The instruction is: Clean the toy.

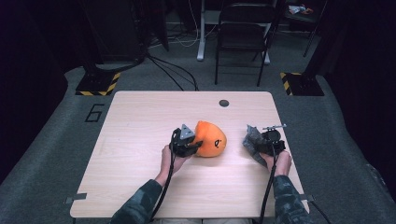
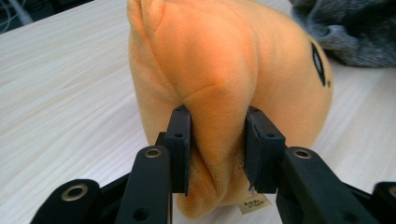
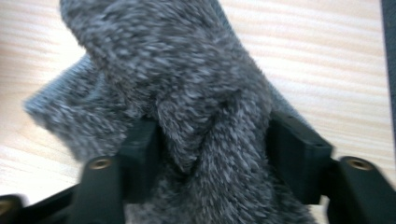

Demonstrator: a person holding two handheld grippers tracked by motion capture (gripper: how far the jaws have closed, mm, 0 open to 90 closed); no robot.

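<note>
Left gripper clenched on a fold of the round orange plush toy with a black stitched eye, both black pads pressed into the soft fabric, a small paper tag hanging just below the right pad. Toy resting on the pale wooden table, bulging away ahead of the jaws and leaning slightly toward the right gripper's side. In the high view, left gripper at the toy's left flank, held by the left hand, cable trailing back along the camouflage sleeve. Right gripper straddling a grey furry fabric piece; jaws just opened wider, fur bunched between them, right pad apparently standing clear, contact at the blurred left pad not discernible. From above, right gripper well apart from the toy, near the table's right edge, grey fabric lying just beside it toward the toy.
</note>
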